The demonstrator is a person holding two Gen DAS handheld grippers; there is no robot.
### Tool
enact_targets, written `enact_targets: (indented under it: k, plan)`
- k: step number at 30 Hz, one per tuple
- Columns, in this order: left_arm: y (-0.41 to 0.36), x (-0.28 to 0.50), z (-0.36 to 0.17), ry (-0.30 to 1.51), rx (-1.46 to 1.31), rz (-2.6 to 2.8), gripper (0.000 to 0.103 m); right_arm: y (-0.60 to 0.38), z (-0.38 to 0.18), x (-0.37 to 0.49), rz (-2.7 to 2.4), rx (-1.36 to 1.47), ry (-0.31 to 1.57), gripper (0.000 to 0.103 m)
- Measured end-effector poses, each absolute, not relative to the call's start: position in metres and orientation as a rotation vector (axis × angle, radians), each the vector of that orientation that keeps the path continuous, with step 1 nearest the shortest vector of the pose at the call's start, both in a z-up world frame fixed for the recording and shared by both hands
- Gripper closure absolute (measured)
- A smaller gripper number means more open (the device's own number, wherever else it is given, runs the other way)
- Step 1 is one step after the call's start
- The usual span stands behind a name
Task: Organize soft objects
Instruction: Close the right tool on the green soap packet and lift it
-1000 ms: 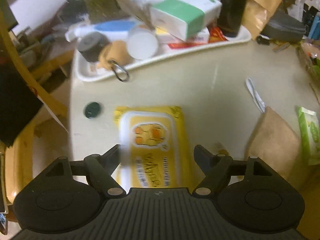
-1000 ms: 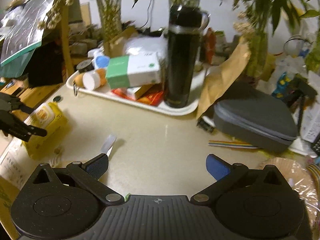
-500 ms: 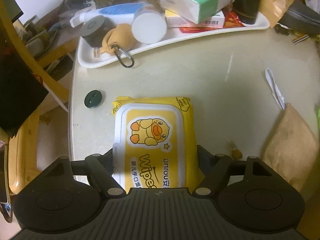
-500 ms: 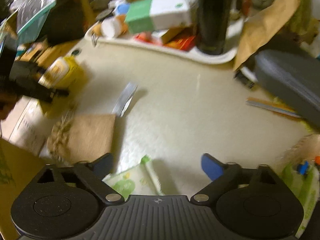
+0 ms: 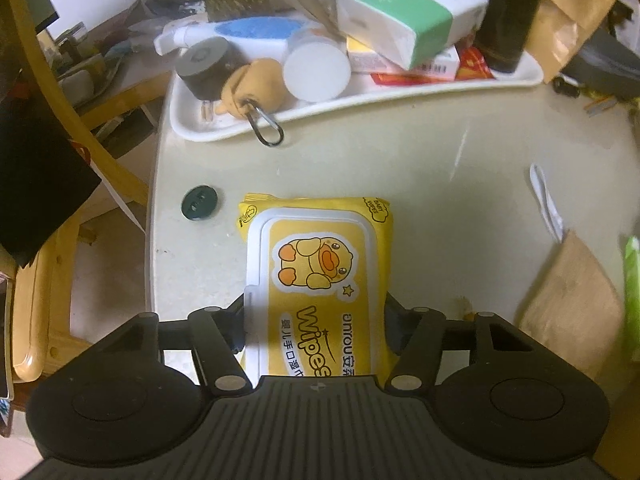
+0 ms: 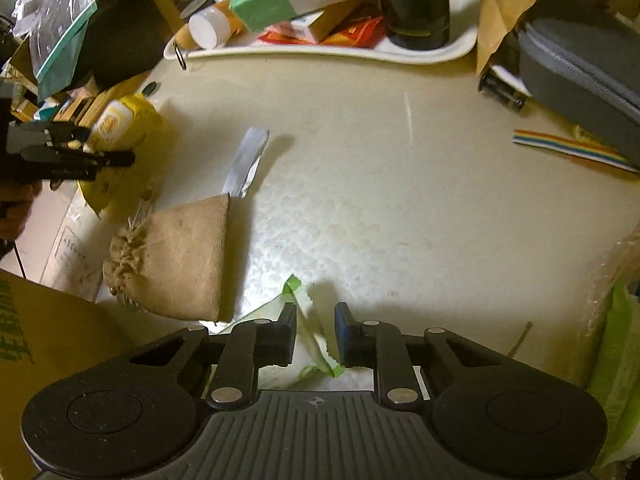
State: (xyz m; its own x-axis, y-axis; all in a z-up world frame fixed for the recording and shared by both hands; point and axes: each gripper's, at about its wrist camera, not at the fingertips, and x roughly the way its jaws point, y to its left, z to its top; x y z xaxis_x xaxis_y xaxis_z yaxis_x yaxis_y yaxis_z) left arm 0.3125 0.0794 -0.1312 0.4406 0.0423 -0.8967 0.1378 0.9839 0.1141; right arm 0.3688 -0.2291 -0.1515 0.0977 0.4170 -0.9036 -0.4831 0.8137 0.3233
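A yellow baby-wipes pack [image 5: 316,256] lies near the table's left edge. My left gripper [image 5: 316,308] straddles its near end, both pads against its sides, and the jaws are still closing. In the right wrist view that left gripper [image 6: 72,152] shows around the wipes pack [image 6: 120,120]. My right gripper [image 6: 316,332] points down at a small green-and-white tissue pack [image 6: 310,316]. Its jaws are closing on the pack's crimped end, which sits pinched between them. A brown burlap drawstring pouch [image 6: 180,256] lies just left of it.
A white tray [image 5: 360,96] at the back holds boxes, bottles and a black flask [image 6: 412,0]. A grey zip case [image 6: 580,64] and a rainbow ribbon cable [image 6: 572,148] sit at right. A foil strip [image 6: 248,156] and a dark button [image 5: 198,206] lie loose.
The left jaws narrowed onto the wipes pack. The right gripper tipped downward, sank over the green tissue pack, and its jaws went from wide to nearly closed around it.
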Motion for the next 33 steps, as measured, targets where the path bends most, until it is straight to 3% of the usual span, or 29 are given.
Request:
enact_targets:
  k: [1,3,6,20,23,24,25,26,27,28,33]
  plan:
    - [0.080,0.312,-0.127,1.100,0.177,-0.055,0.043,-0.229,-0.153,0.369,0.664,-0.060,1.319,0.082]
    - [0.081,0.310,-0.119,1.067,0.170,-0.051,0.043,-0.231,-0.155,0.370,0.667,-0.032,1.326,0.098]
    - [0.080,0.303,-0.102,1.003,0.151,-0.056,0.043,-0.234,-0.154,0.369,0.656,-0.010,1.321,0.100]
    - [0.065,0.265,-0.045,0.780,0.074,-0.117,0.043,-0.273,-0.138,0.391,0.269,0.017,1.146,0.100]
    - [0.060,0.258,-0.041,0.759,0.068,-0.133,0.043,-0.277,-0.140,0.392,0.260,0.031,1.144,0.095]
    - [0.060,0.257,-0.040,0.755,0.066,-0.138,0.043,-0.276,-0.140,0.391,0.285,0.046,1.150,0.082]
    - [0.058,0.254,-0.039,0.751,0.065,-0.142,0.043,-0.274,-0.141,0.390,0.309,0.051,1.156,0.055]
    - [0.057,0.253,-0.039,0.748,0.065,-0.148,0.043,-0.271,-0.141,0.388,0.330,0.038,1.155,0.037]
    - [0.056,0.252,-0.039,0.746,0.066,-0.152,0.043,-0.265,-0.141,0.386,0.345,0.012,1.149,0.012]
    - [0.056,0.251,-0.039,0.745,0.068,-0.158,0.043,-0.258,-0.141,0.384,0.363,-0.022,1.142,0.007]
    - [0.056,0.253,-0.040,0.747,0.068,-0.159,0.043,-0.235,-0.149,0.378,0.420,-0.126,1.169,0.004]
